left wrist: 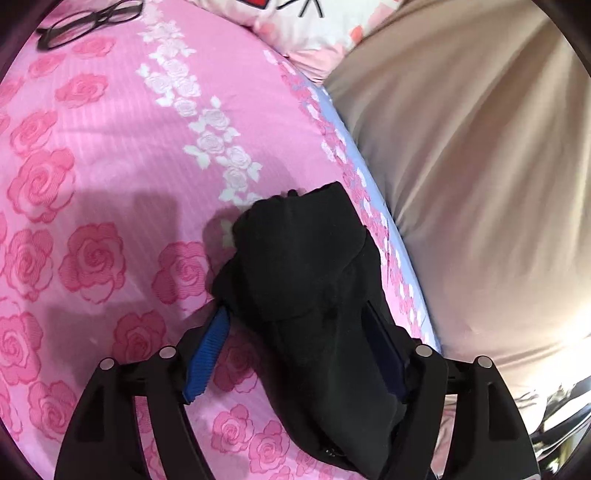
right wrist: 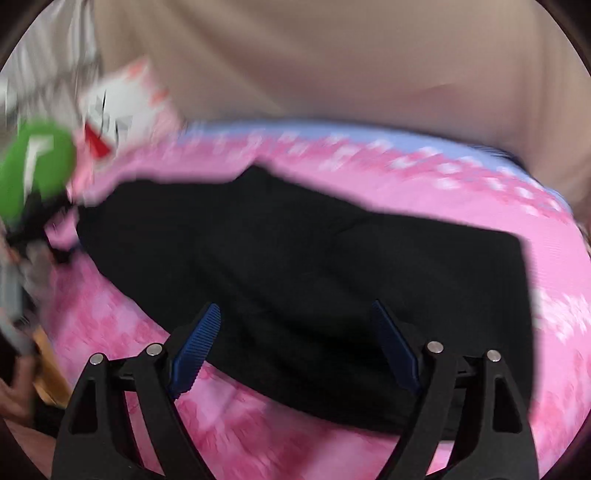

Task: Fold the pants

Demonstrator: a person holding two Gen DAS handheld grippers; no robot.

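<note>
Black pants (right wrist: 303, 266) lie spread across a pink rose-print bed sheet (right wrist: 258, 435). In the left wrist view a bunched end of the pants (left wrist: 306, 280) drapes between and over the fingers of my left gripper (left wrist: 295, 314); the jaws stand wide apart and do not pinch it. My right gripper (right wrist: 295, 317) is open, its blue pads (right wrist: 195, 350) hovering over the near edge of the pants. The right wrist view is motion-blurred.
A beige wall or headboard (left wrist: 480, 166) runs along the bed's far side. Black eyeglasses (left wrist: 88, 22) lie on the sheet (left wrist: 110, 147) at top left. A white cartoon-print pillow (left wrist: 295, 22) sits at the head. The green-topped left gripper (right wrist: 33, 177) shows in the right wrist view.
</note>
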